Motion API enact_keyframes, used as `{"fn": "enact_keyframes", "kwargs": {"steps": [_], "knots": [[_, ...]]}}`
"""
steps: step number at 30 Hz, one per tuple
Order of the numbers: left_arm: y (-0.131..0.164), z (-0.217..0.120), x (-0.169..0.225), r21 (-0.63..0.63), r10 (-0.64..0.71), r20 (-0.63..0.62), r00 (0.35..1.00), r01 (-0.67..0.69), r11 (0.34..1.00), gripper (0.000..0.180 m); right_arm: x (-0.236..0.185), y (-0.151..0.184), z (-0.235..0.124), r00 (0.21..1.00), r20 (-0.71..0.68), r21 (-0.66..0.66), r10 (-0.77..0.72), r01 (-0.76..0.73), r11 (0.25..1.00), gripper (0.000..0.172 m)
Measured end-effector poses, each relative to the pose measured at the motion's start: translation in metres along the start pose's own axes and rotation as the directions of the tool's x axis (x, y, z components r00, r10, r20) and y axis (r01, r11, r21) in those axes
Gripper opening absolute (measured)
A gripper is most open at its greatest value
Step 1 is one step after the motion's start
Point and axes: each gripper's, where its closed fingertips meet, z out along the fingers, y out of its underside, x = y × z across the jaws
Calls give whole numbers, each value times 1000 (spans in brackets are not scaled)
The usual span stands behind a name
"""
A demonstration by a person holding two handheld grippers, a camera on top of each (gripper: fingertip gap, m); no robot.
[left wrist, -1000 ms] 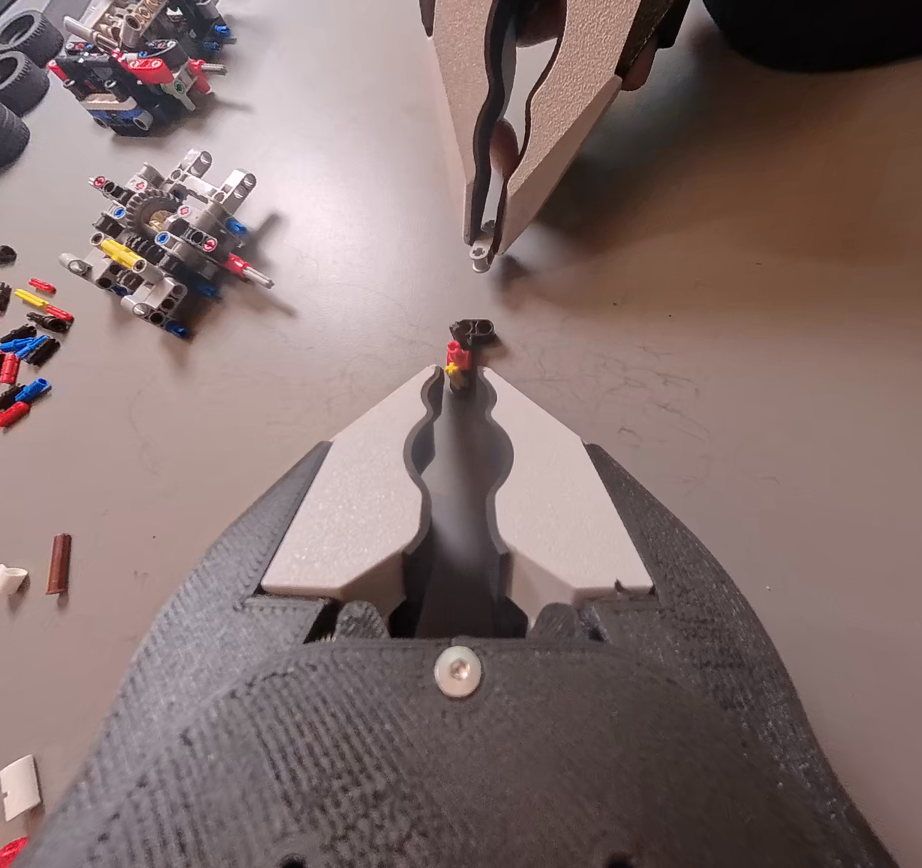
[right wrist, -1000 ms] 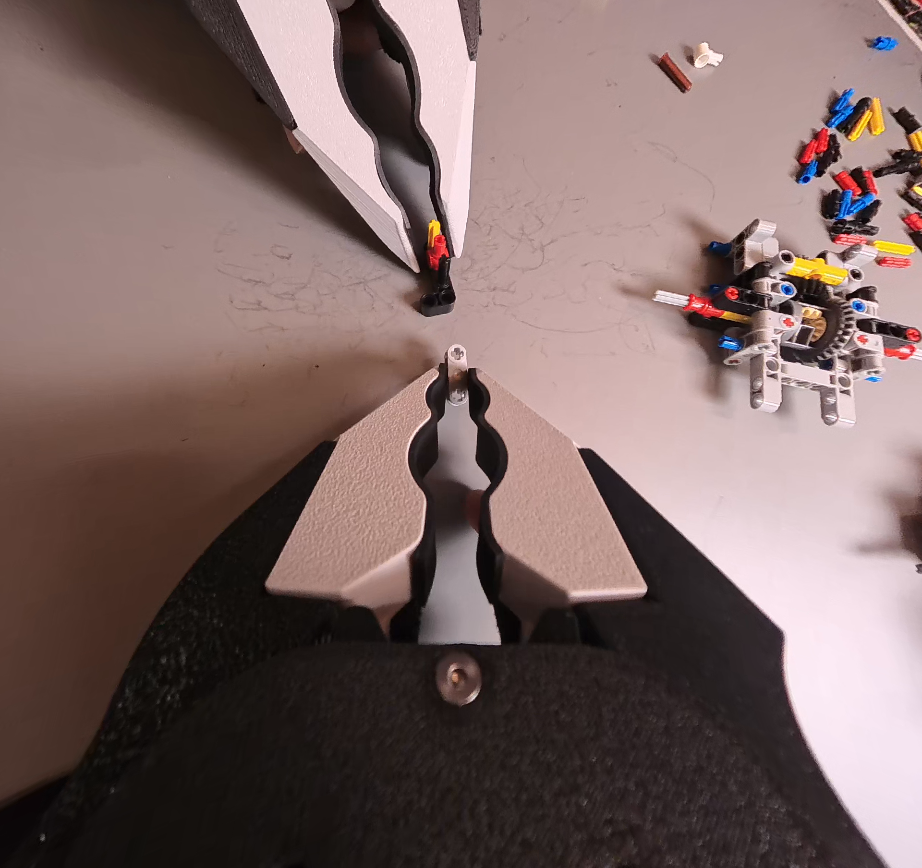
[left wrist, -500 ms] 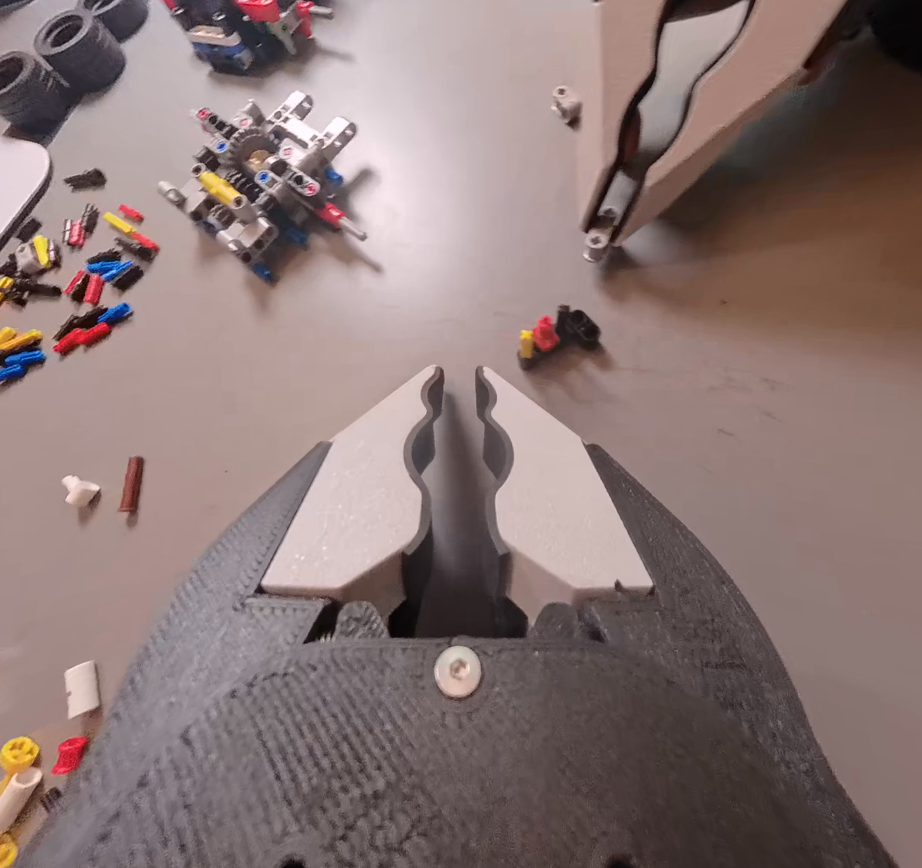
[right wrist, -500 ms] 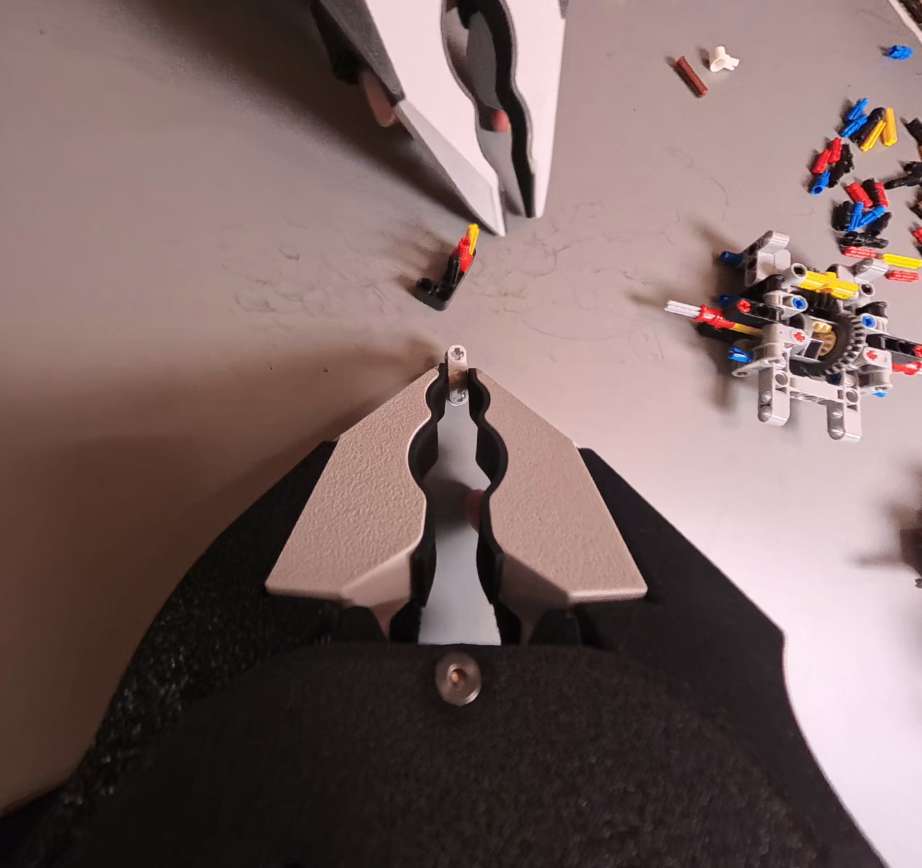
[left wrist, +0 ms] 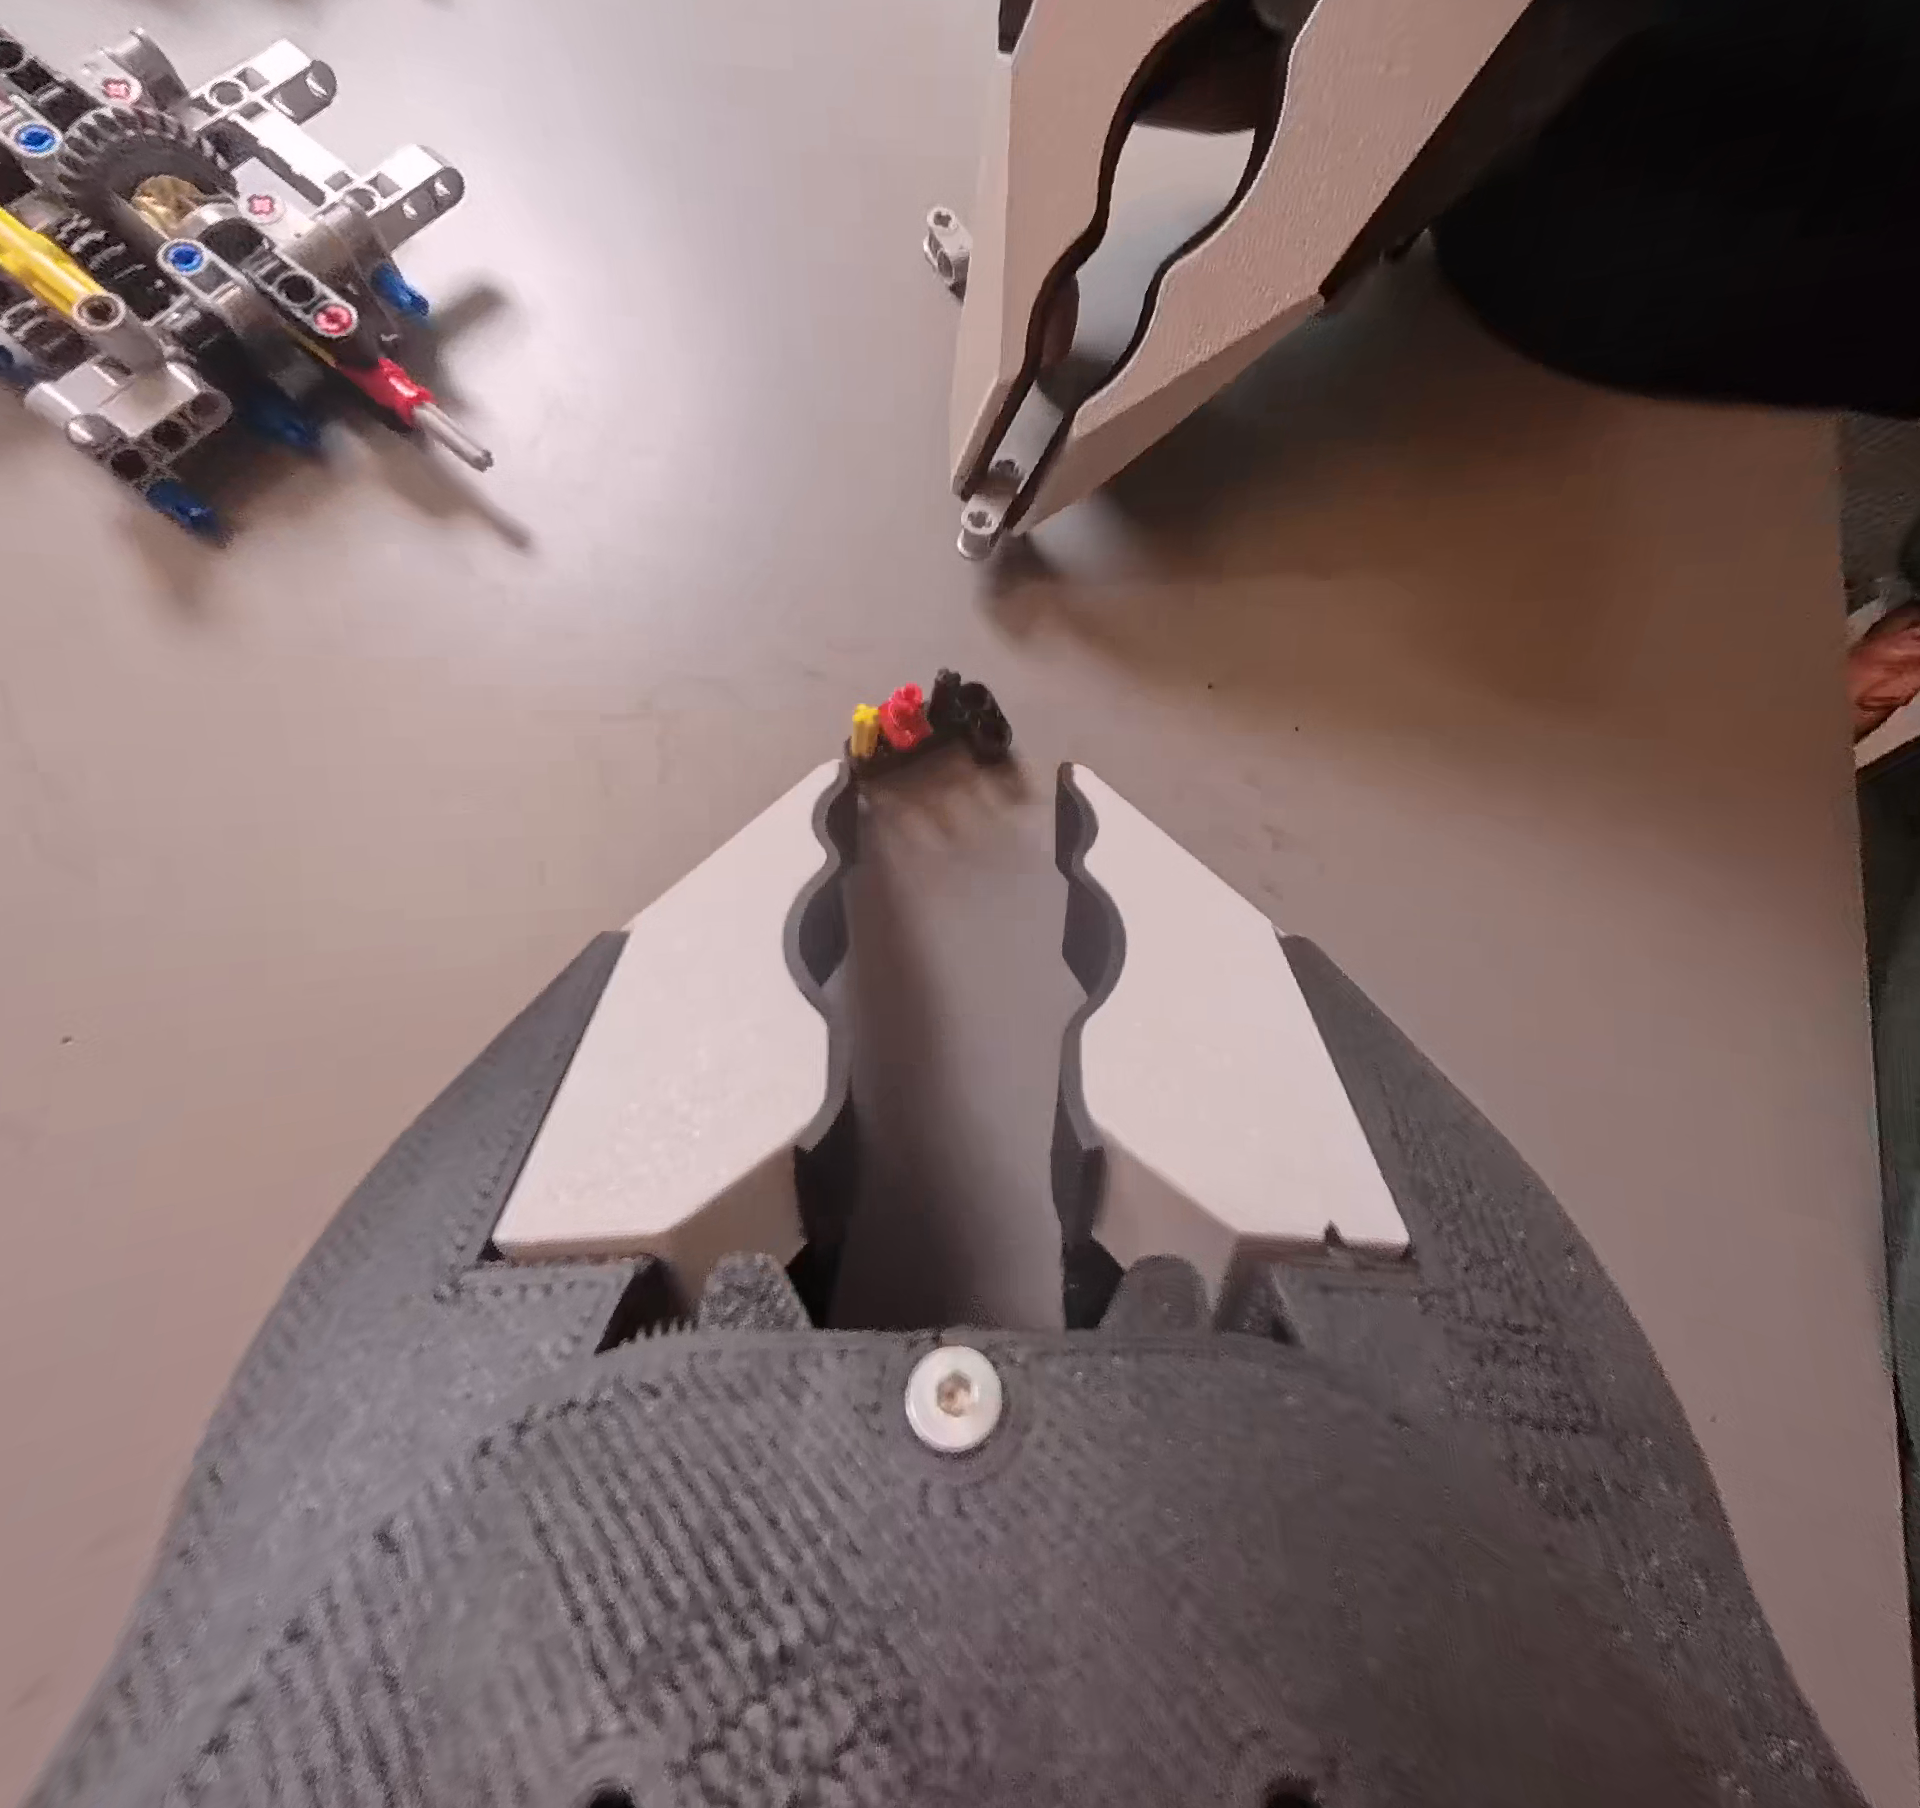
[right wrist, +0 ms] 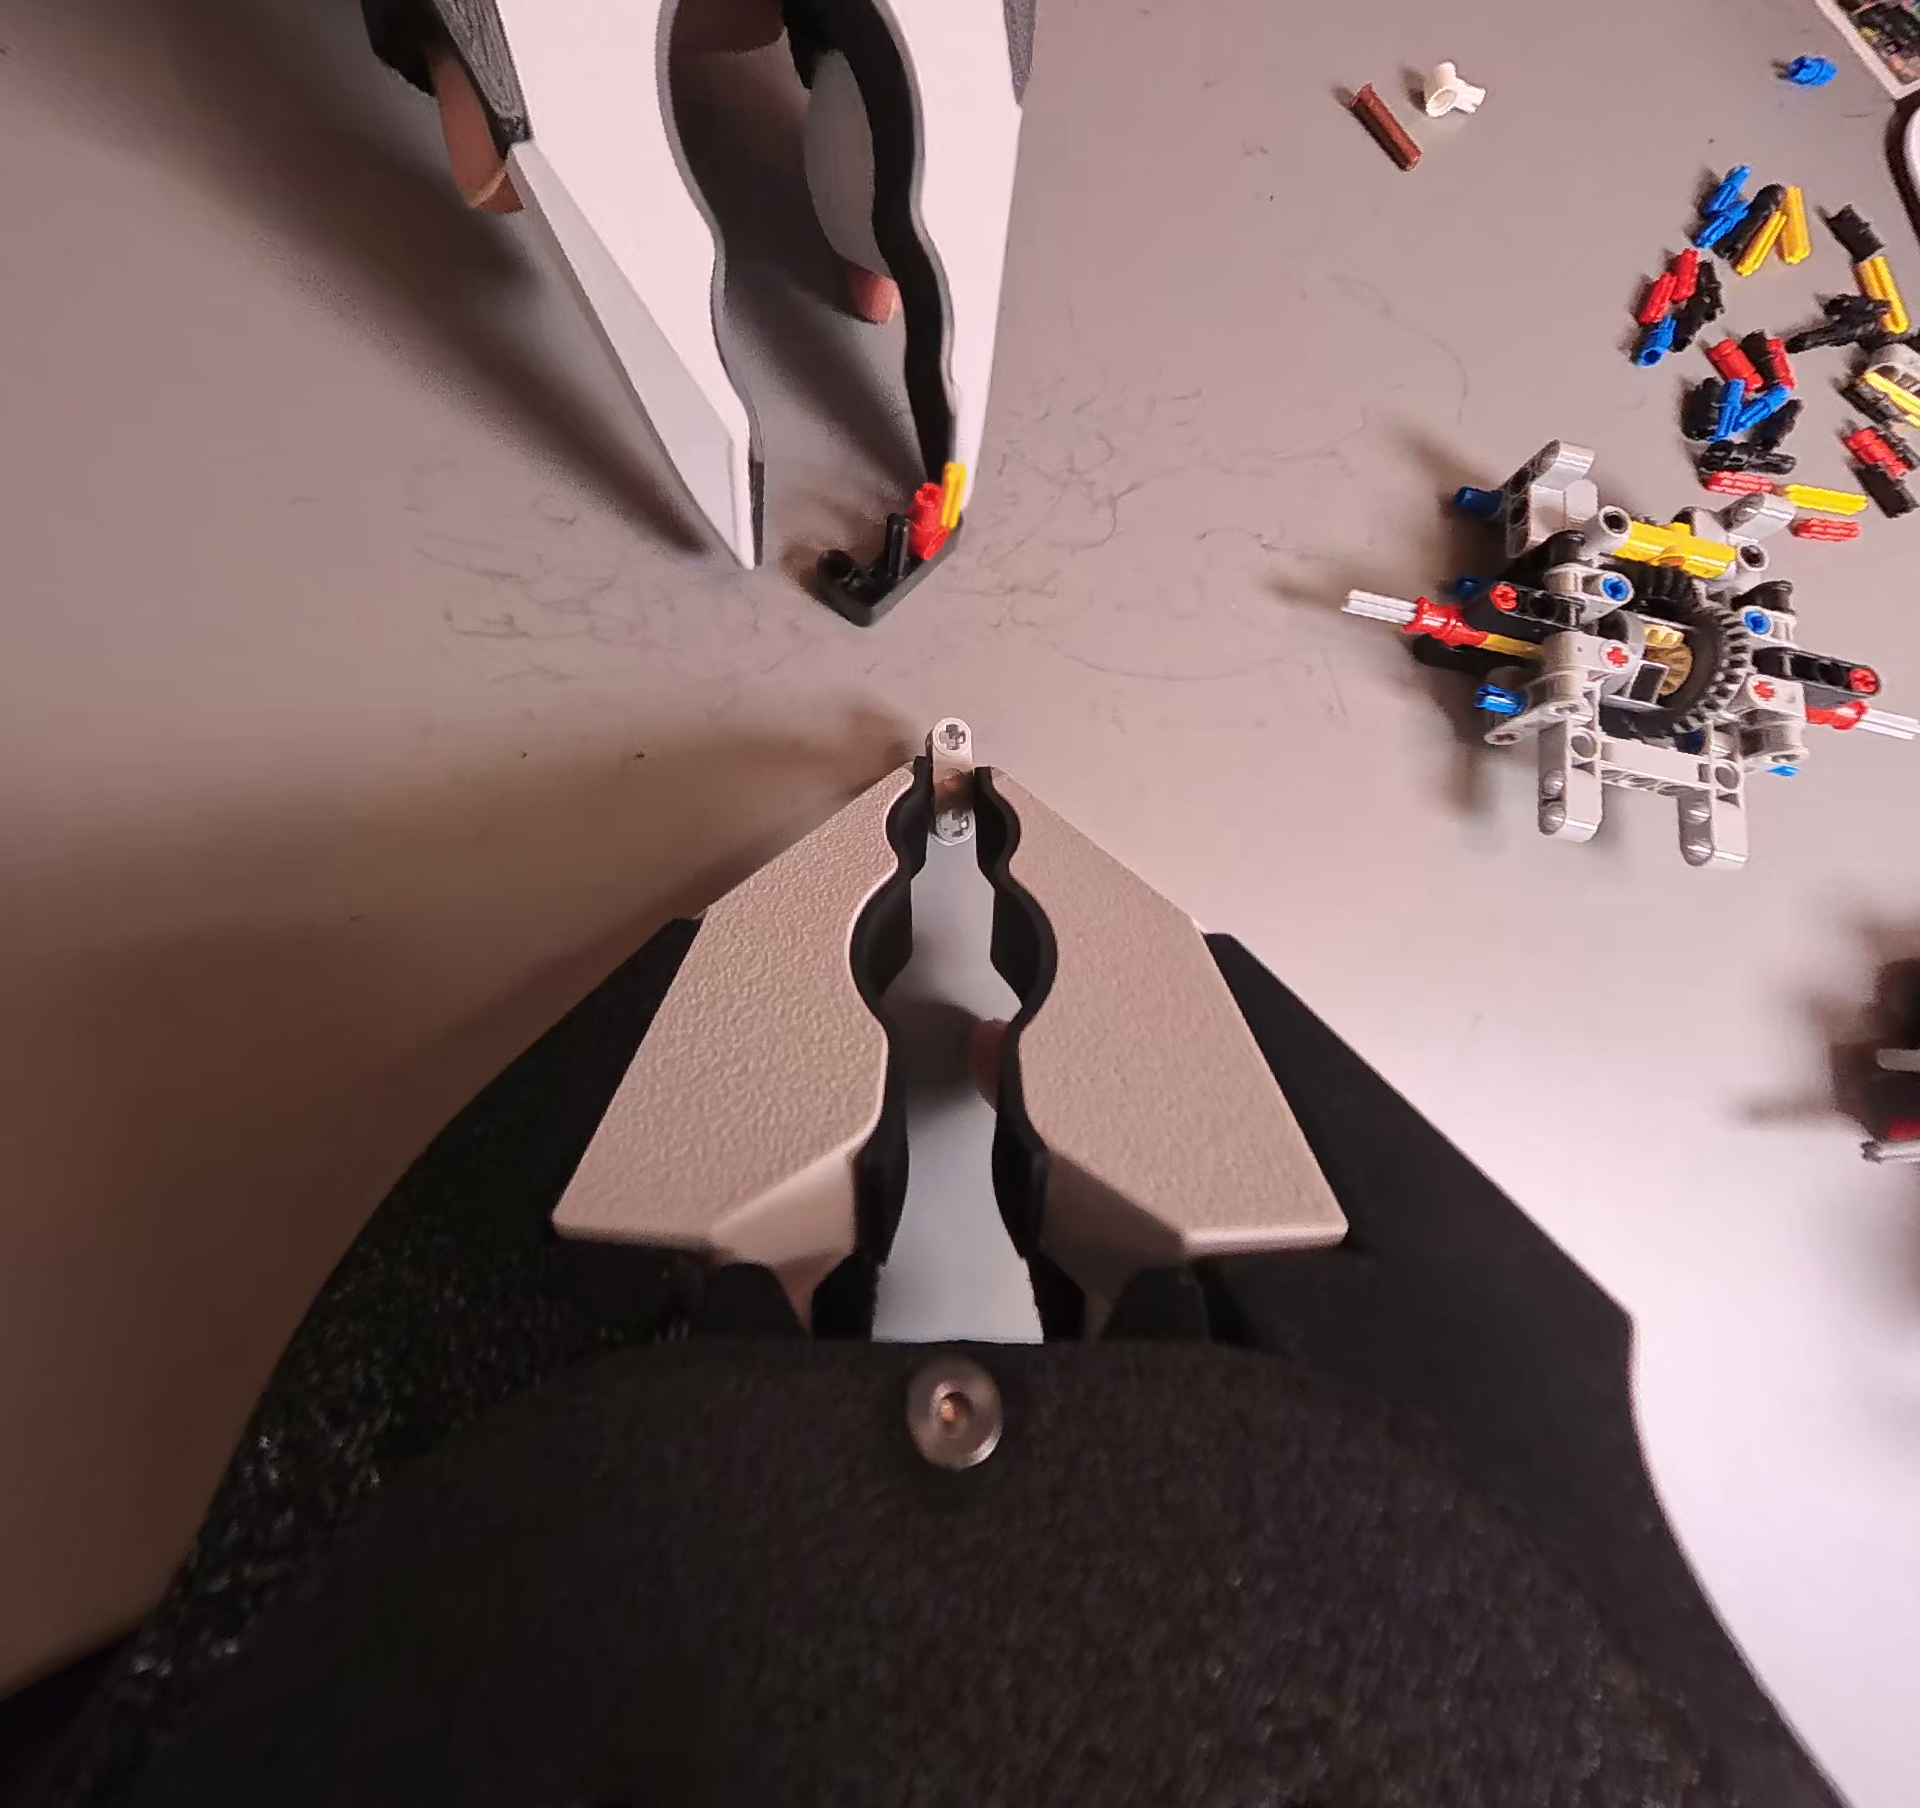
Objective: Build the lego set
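Left wrist view shows your left claw [left wrist: 951, 782] spread, its pads straddling a small black plastic beam carrying red and yellow pins [left wrist: 925, 724] that lies on the matte grey surface [left wrist: 675, 615]; one fingertip [left wrist: 826, 787] sits just beside it, no pad pressing. Your right claw [right wrist: 951, 779] is clenched on a short pale-grey plastic connector with cross-shaped holes [right wrist: 951, 745]. Judged step: regrasping the beam; close squarely across its smooth, hard sides.

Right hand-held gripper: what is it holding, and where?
A small grey connector piece, pinched across its middle at the fingertips; one end sticks out past them.
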Motion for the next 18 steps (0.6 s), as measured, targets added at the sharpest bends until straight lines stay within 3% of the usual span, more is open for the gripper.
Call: {"fn": "enact_keyframes", "kwargs": {"steps": [1,6,10,13,18], "knots": [[-2,3,0,3,0,2,1000,0,1000,41,0,0,0,1000,-2,-1,0,0,1000,6],[-9,17,5,-17,80,22,997,-80,997,43,1,1,0,1000,-4,-1,2,-2,1000,7],[-11,20,9,-28,179,41,983,-178,984,30,1,1,-2,1000,0,8,1,-1,1000,6],[-9,16,7,-27,236,63,970,-234,972,30,-1,-3,-4,1000,17,34,5,-5,999,6],[-4,9,1,-25,212,64,975,-211,977,21,-4,-5,-3,999,35,46,6,-8,999,6]]}}
